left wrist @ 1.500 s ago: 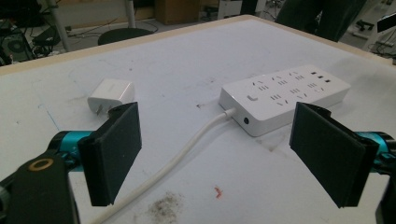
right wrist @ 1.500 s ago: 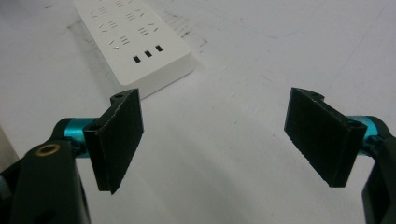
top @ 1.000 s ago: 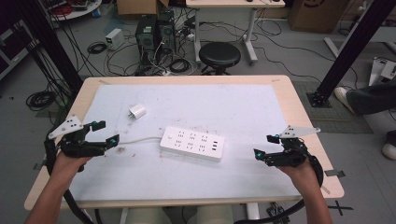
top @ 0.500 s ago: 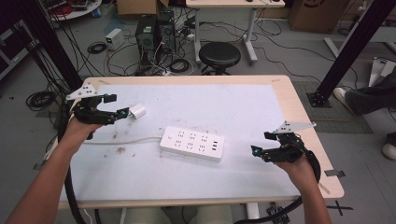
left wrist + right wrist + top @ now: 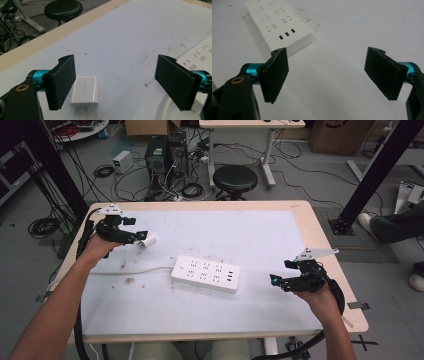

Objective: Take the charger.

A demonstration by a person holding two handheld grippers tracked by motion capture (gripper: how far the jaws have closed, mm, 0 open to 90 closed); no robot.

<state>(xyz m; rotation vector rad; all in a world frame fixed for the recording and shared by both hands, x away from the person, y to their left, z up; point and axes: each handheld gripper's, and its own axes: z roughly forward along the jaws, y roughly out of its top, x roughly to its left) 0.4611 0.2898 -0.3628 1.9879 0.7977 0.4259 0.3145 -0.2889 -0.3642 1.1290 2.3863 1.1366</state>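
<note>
Moved since the earlier frames: left gripper (image 5: 134, 236), up from the table's near-left edge toward the far-left corner, now right at the white charger (image 5: 148, 241). Right gripper (image 5: 278, 281) barely shifted, hanging over the near-right part of the table (image 5: 280, 225) as before.

Seen from the left gripper view: jaws spread wide, nothing clamped, left gripper (image 5: 125, 82) low over the white surface. Charger (image 5: 85, 91) lying flat, prongs pointing toward the camera, close against the inner face of the left-hand jaw; touching or just beside, cannot tell which. Well apart from the other jaw. Power strip (image 5: 197, 58) showing at the right edge of that view, sockets facing up.

Seen from the right gripper view: right gripper (image 5: 325, 75) also released, jaws far apart with bare table between them. End of the power strip (image 5: 278, 25) lying beyond the left-hand jaw, three small square ports nearest that jaw, not touched.

From the high view: power strip (image 5: 206, 273) lying near the middle of the table, slightly slanted, its white cord (image 5: 130, 271) running off toward the left edge. Charger near the far-left corner, well apart from the strip. Black stool (image 5: 235, 179) standing on the floor beyond the far edge.
</note>
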